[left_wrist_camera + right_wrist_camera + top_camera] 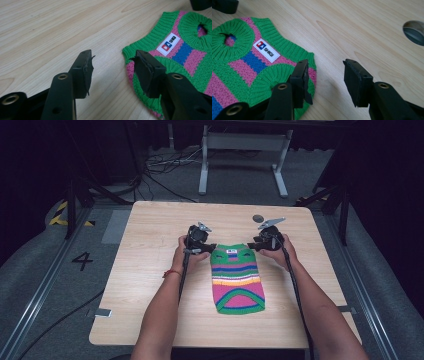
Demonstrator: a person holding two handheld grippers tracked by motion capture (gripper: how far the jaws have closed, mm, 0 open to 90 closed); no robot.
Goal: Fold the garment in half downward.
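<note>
A: What is laid out, from the biggest thing down?

B: A pale wooden tabletop is seen, with a small round hole near its far edge. A small striped knitted sweater is spread flat near the middle, its collar end away from the person and its hem toward them.

A: How is the garment judged to handle?

B: It is judged to be light, soft and limp. It would sag and fold when lifted from one point, and the loose knit could be snagged or stretched. No slipperiness is expected; the ribbing should be gripped well by the pads.

A: Where should it be taken hold of?

B: The two far corners at the shoulders are suggested, on the green ribbed edging beside the armholes, one corner per side. The white label is best left alone.

A: And the grippers?

B: The left hand-held gripper is held spread, its jaws straddling the sweater's corner with nothing pinched. The right hand-held gripper is likewise spread, one jaw over the knit, the other over bare wood
</note>
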